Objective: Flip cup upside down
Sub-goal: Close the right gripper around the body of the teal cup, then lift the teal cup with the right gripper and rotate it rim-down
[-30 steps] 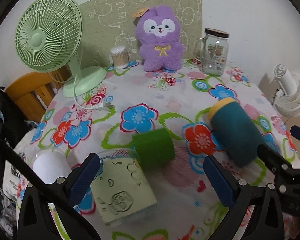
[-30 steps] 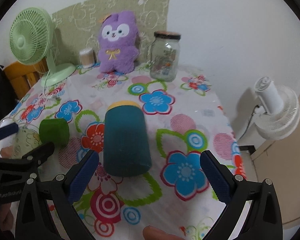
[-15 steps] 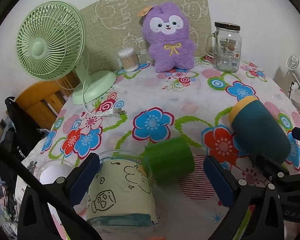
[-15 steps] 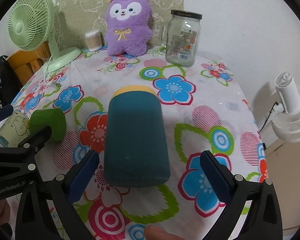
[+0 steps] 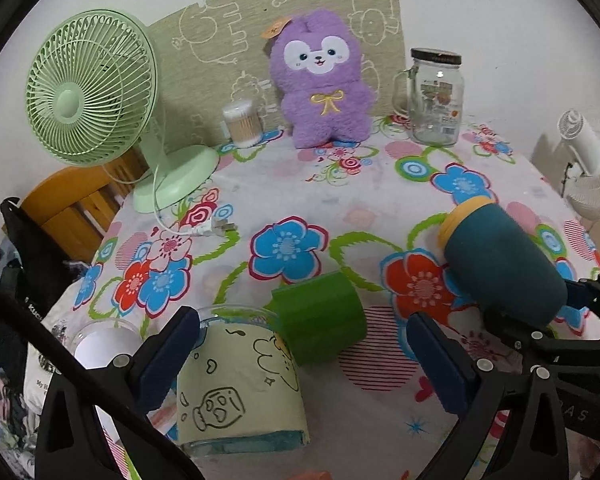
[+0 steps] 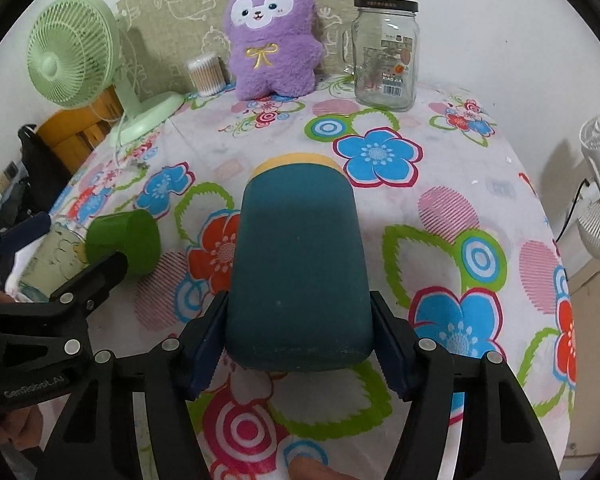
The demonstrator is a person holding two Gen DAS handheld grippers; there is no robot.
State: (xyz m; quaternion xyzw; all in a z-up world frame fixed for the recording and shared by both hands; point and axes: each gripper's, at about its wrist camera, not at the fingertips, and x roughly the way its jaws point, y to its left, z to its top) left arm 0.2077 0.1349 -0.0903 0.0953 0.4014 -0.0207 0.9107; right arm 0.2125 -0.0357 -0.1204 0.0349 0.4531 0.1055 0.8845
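Right gripper (image 6: 300, 340) is clamping the matte teal cup (image 6: 300, 272), a tapered cylinder lying sideways on the floral tablecloth (image 6: 440, 184), yellow rim at 12 o'clock. Left gripper (image 5: 304, 356) is hanging wide, gripping nothing.

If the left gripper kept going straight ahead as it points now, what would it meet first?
Probably the green cup lying on its side just beyond the open left gripper; the pale illustrated glass sits slightly left of that line.

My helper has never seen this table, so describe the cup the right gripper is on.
On the floral tablecloth, straight out from the purple plush toy, a dark teal cup lies on its side. Unlike the smaller green cup beside it, it has a yellow rim.
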